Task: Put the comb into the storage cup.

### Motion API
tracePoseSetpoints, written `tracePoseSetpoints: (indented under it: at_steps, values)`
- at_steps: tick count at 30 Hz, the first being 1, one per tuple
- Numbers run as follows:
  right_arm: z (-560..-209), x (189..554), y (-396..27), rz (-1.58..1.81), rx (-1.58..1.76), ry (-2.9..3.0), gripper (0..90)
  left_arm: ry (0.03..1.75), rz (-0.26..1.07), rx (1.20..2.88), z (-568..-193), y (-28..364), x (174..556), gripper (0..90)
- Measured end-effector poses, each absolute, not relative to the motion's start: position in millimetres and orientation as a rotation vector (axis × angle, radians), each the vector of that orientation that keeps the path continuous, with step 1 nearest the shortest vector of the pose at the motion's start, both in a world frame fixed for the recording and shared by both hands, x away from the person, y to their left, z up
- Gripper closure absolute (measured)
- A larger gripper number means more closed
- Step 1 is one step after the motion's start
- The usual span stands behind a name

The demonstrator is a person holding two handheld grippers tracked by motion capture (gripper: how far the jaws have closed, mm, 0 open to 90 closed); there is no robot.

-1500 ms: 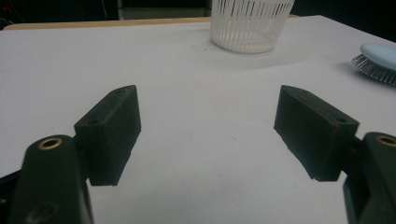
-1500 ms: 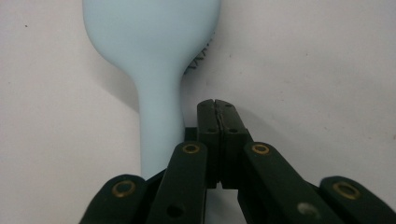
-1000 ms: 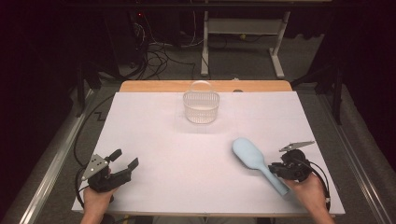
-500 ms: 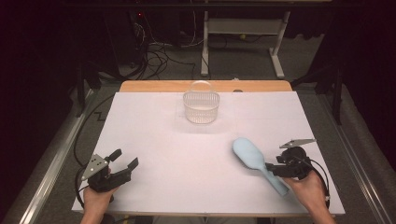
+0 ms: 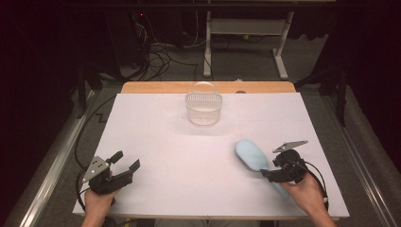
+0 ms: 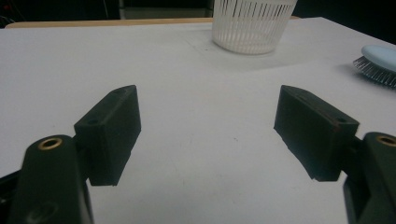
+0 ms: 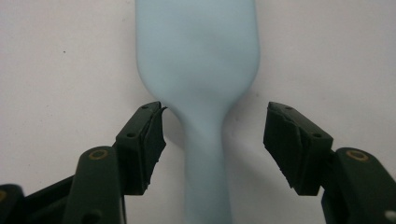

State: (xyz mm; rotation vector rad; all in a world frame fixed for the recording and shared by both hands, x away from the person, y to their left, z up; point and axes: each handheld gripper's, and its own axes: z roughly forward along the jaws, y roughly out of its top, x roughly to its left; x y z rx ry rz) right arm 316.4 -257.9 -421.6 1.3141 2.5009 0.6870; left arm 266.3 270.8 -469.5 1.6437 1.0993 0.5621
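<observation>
A pale blue hairbrush [image 5: 253, 156] lies bristles down on the white table top at the front right. In the right gripper view its handle [image 7: 205, 158] runs between the jaws, with a gap on each side. My right gripper [image 5: 272, 171] [image 7: 212, 140] is open over that handle, and its jaws have just been opening. My left gripper [image 5: 125, 161] [image 6: 208, 126] rests at the front left, open with nothing between its jaws. The brush's head with dark bristles [image 6: 376, 65] also shows at the right edge of the left gripper view.
A white slatted plastic basket [image 5: 204, 108] [image 6: 252, 23] stands at the middle back of the table. The white sheet [image 5: 156, 137] covers the table; a wooden edge [image 5: 156, 87] shows behind it. Cables and a desk frame lie on the floor beyond.
My right gripper's jaws have spread apart around the brush handle and let it go. The brush stays lying on the table. My left gripper has not moved.
</observation>
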Motion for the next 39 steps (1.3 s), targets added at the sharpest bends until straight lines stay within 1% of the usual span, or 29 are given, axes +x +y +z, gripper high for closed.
tracePoseSetpoints:
  at_steps: [8, 17, 26, 29, 39]
  values:
    - [-431, 320, -246, 0.613, 1.303, 2.548, 40.1, 1.097, 0.563, 1.647, -469, 271, 266, 22.2]
    - [-441, 325, -236, 0.549, 1.302, 2.550, 44.3, 1.097, 0.564, 1.645, -469, 271, 266, 22.2]
    - [-442, 325, -237, 0.535, 1.315, 2.534, 54.0, 1.091, 0.566, 1.652, -469, 270, 265, 22.2]
    - [-442, 325, -238, 0.541, 1.307, 2.541, 59.8, 1.094, 0.566, 1.650, -469, 270, 266, 22.2]
    - [-442, 322, -238, 0.543, 1.308, 2.538, 69.2, 1.088, 0.579, 1.653, -469, 269, 265, 22.2]
